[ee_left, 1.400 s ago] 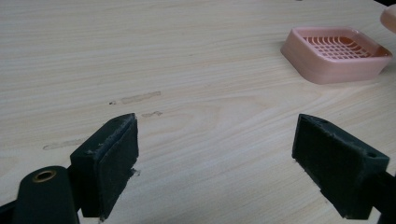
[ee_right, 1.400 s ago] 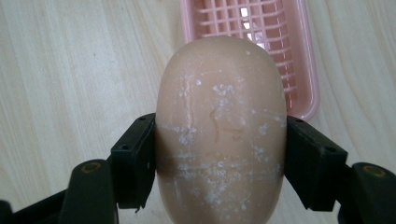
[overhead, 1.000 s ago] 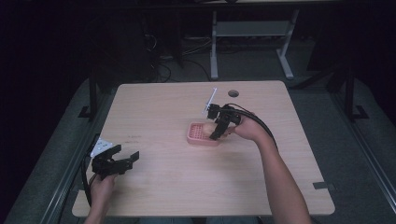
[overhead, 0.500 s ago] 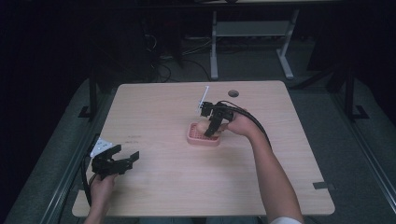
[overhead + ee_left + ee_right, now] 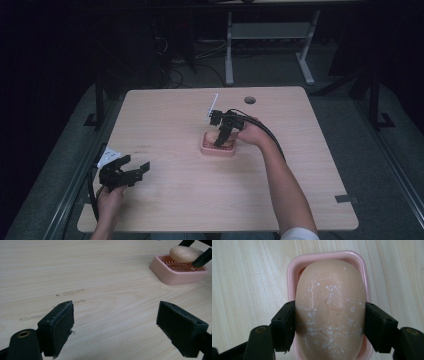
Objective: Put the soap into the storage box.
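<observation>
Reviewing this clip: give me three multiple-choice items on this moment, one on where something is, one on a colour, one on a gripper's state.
1. Where is the soap bar?
A. Over the soap dish, between the jaws of the right hand-held gripper
B. Flat on the bare table near the left edge
C. Under the left hand-held gripper

2. What colour is the soap dish?
A. Blue
B. Pink
C. Black

3. How do the left hand-held gripper's jaws stand?
A. Shut on the soap bar
B. Shut on the dish
C. Open, with nothing between them

Answers:
1 A: the right gripper view shows both jaws pressed to the bar's sides, with the dish below.
2 B: the dish rim looks pink in both gripper views.
3 C: the left gripper view shows bare wood in the wide gap between its jaws.
</observation>
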